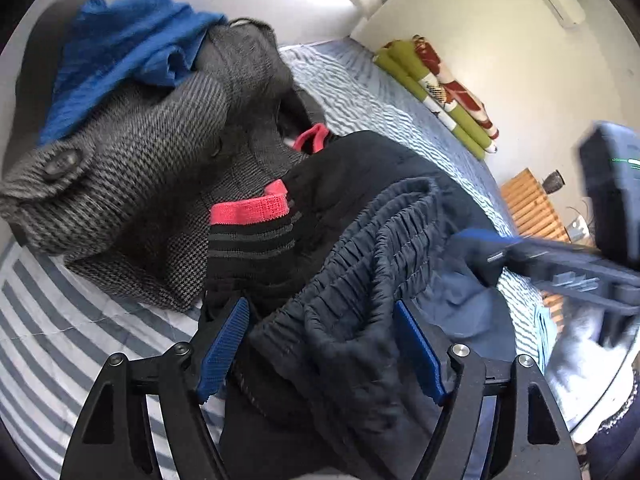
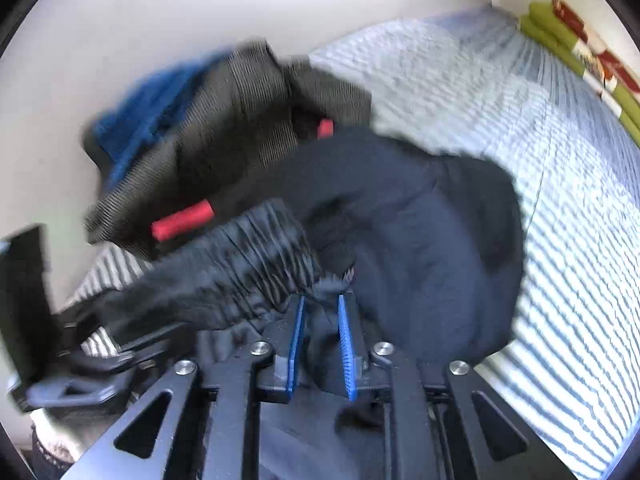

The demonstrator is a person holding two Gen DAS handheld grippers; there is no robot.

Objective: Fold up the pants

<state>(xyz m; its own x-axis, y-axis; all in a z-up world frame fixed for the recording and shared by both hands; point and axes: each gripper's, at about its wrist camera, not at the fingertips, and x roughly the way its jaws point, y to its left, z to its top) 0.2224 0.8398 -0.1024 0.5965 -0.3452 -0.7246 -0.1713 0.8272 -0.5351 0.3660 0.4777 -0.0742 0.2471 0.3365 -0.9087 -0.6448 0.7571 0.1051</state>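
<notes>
Navy fabric with a gathered elastic waistband, the pants (image 1: 360, 248), lies bunched on the striped bedspread (image 1: 60, 320) at the near edge of the bed, its waistband ruffled and half folded over itself. The left gripper (image 1: 320, 344) hangs over that waistband with its blue pads (image 1: 224, 344) spread wide; the cloth sits between them, and it is hard to tell whether either pad actually presses on it. The right gripper (image 2: 320, 344) has its jaws drawn close together with a fold of the dark fabric between the blue pads, which appear to pinch it just below the waistband; that view is blurred, so the contact is not crisp.

Behind the pants a heap of other clothes rests against the white wall: a grey knitted garment (image 1: 132, 160) with large buttons, a blue knit (image 1: 128, 52) on top of it, and a black striped piece with a pink band (image 1: 250, 208) touching the pants. Farther along the bed, by the far wall, lies a folded green and red blanket (image 1: 436, 88).
</notes>
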